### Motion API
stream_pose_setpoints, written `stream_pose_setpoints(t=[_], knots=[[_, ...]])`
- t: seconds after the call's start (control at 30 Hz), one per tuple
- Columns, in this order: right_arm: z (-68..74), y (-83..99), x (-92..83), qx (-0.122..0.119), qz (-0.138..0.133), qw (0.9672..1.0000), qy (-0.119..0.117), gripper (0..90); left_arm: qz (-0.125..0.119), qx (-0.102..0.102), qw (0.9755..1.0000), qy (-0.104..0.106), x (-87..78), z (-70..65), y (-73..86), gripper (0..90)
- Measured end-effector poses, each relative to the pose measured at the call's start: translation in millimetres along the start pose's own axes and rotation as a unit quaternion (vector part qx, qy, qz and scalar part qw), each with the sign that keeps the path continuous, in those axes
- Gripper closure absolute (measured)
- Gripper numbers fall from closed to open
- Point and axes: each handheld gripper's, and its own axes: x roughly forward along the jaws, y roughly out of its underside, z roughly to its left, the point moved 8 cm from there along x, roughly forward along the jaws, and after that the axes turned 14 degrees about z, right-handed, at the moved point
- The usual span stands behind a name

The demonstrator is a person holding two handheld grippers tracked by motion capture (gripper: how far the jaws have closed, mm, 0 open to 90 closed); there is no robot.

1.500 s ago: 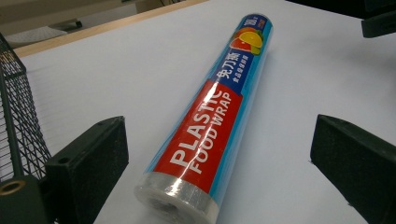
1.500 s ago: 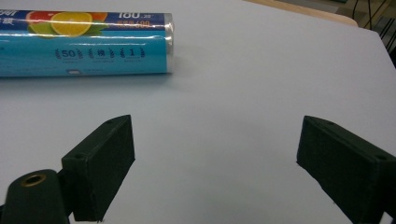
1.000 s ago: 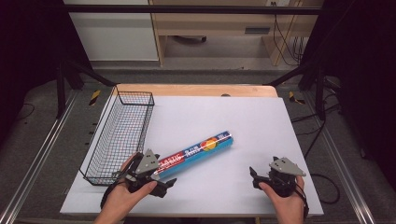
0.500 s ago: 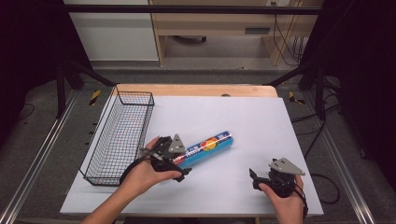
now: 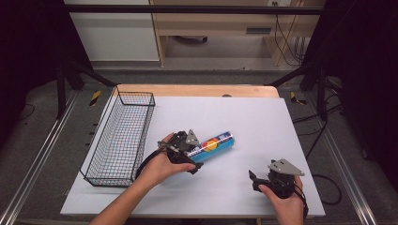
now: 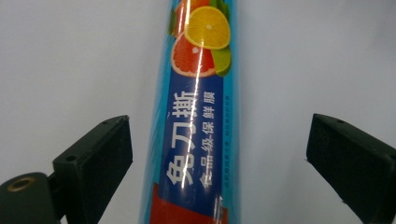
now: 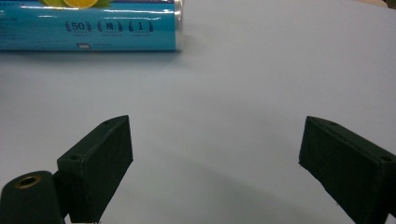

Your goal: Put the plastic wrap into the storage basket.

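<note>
Fingers [image 6: 93, 163] of the left gripper [image 5: 187, 149] stand wide on either side of the roll [image 6: 198, 116], pads clear of it; jaws have just been closing, no grip yet. Roll lies flat mid-table [image 5: 263, 122], a round, glossy tube, basket [image 5: 119, 140] near on the left. Risks, as I judge them: one pad meets the film first and the roll turns or rolls away; a grip this near the end lets the far end sag and catch the basket rim. Right gripper [image 5: 277, 176] rests open, well apart, near the table's edge.
</note>
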Motion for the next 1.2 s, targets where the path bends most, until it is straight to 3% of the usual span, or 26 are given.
stream_pose_setpoints(t=[0.43,0.63,1.2], knots=[[2.1,0.7,1.1,-0.004,0.003,1.0000,-0.006,10.7,0.040,-0.007,0.9992,0.004,28.2,6.8,-4.1,14.0],[4.0,1.0,2.4,-0.010,0.006,0.9999,-0.010,10.9,0.058,-0.018,0.9982,0.006,33.3,10.3,-1.9,17.4],[6.7,2.3,4.2,-0.011,0.013,0.9997,-0.017,11.1,0.092,-0.010,0.9957,0.010,44.5,8.1,-5.5,24.5]])
